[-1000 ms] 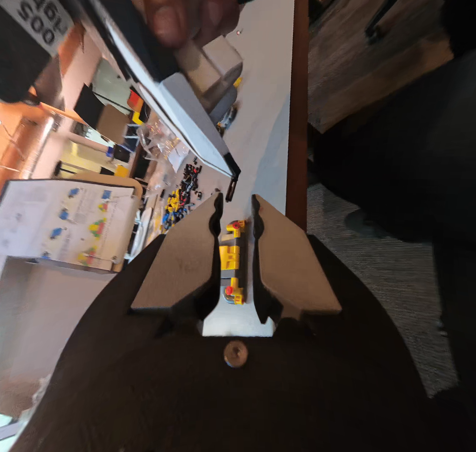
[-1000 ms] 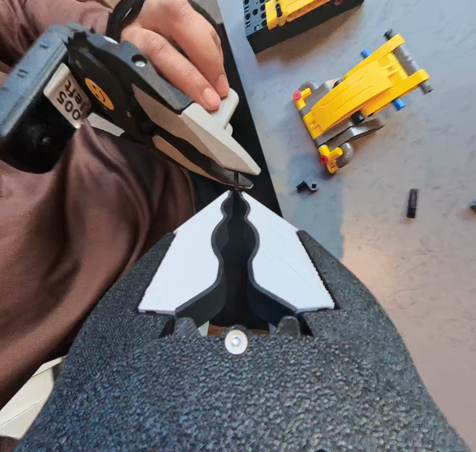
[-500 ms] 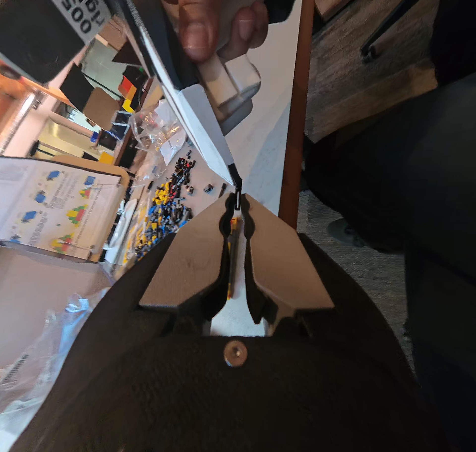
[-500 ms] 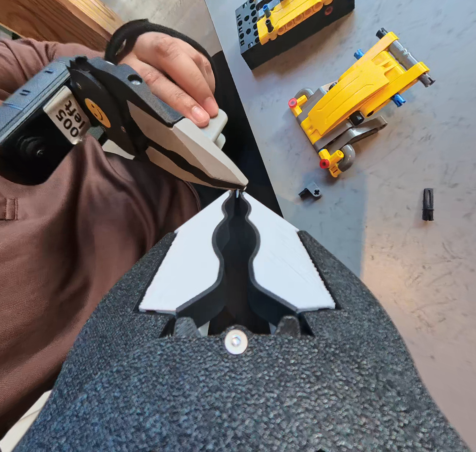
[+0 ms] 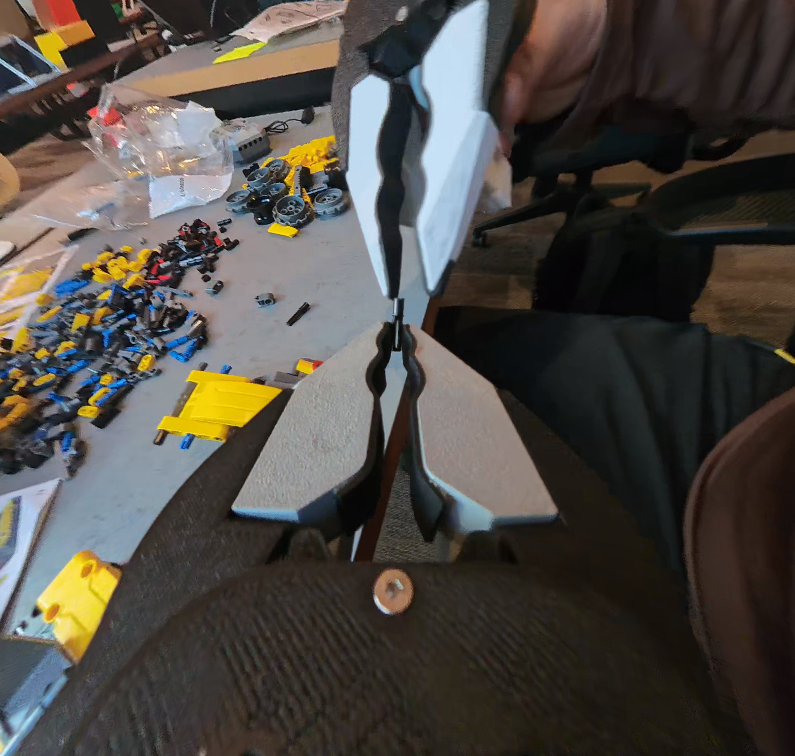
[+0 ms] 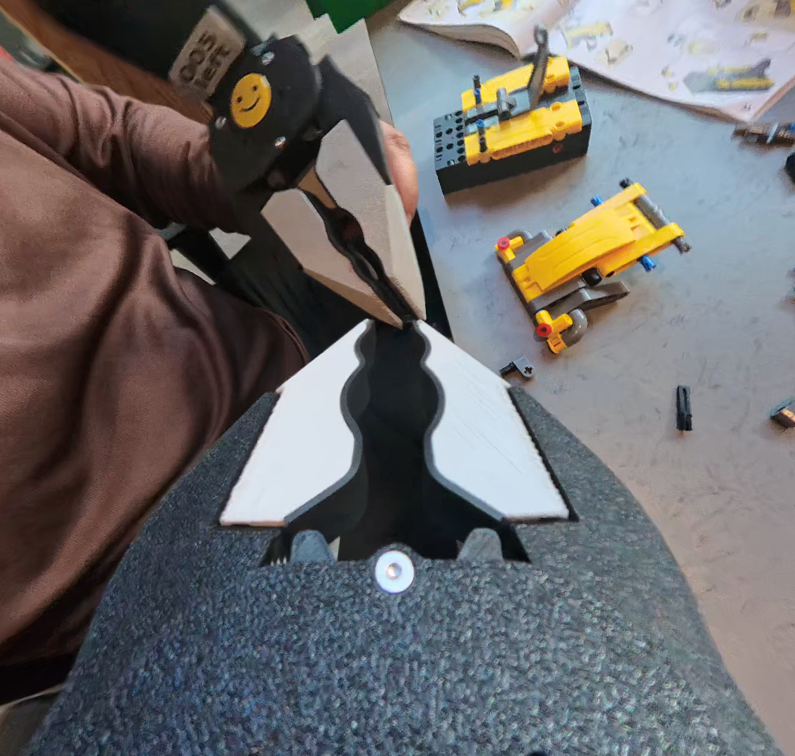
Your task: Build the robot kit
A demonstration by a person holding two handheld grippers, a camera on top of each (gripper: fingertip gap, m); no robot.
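Left to right, left wrist view:
- The heap of small blue, black and yellow plastic building parts (image 5: 107, 318) lies on the grey tabletop (image 5: 301, 270), with a crumpled clear plastic bag (image 5: 159, 145) behind it.
- The flat yellow panel assembly (image 5: 215, 408) sits just beside your left gripper.
- Your left gripper (image 5: 395, 333) is clamped at the very tips on a short black plastic pin (image 5: 396, 326). The pin stands up out of the jaws, in the air roughly over the table's edge.
- Your right gripper (image 5: 412, 291) comes at it tip to tip from above. Its white fingers stand slightly apart, and one fingertip (image 5: 389, 292) touches or nearly touches the pin's top end. It clamps nothing.

Right wrist view, on the table to the right:
- black block with yellow beams (image 6: 512, 133)
- yellow and grey car-like assembly (image 6: 589, 262)
- open instruction booklet (image 6: 623, 16)

Risks, my read:
- The hold is tiny, tips only. A sideways nudge from the right fingertip could twist the pin out or flick it away.
- The pin is at the table edge. If it slips, it probably lands on your lap or the floor rather than the table, and a black pin on dark fabric is hard to find.

Hard to see:
- In the right wrist view the pin is hidden behind the meeting tips.
- I can't tell how deep the pin sits in the left jaws.
- Actual contact with the right fingertip is unclear.
- The edges of the frames are blurred.
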